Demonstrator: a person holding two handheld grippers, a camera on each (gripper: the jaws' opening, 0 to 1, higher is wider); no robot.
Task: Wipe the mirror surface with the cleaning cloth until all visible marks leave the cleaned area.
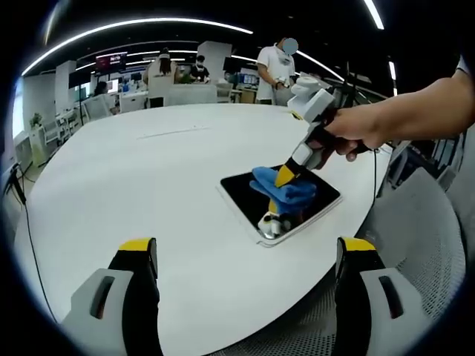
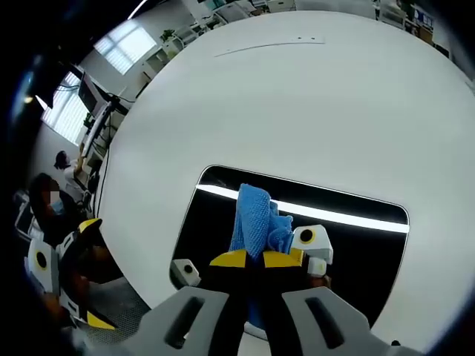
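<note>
A dark rectangular mirror [image 1: 319,200] [image 2: 371,245] with a pale frame lies flat on the white table near its edge. A blue cleaning cloth [image 1: 286,189] [image 2: 256,219] rests bunched on the glass. My right gripper [image 2: 256,259] [image 1: 286,178], held by a hand, is shut on the cloth and presses it down on the mirror. In the left gripper view my left gripper [image 1: 249,256] stands open above the table's near edge, well short of the mirror, with nothing between its yellow-tipped fingers. It also shows at the left of the right gripper view as the left gripper [image 2: 63,274].
The round white table [image 1: 148,178] [image 2: 297,96] spreads wide behind the mirror. A mesh chair [image 1: 423,237] stands at the right. Several people and desks stand far behind the table. Cables hang off the table's left edge.
</note>
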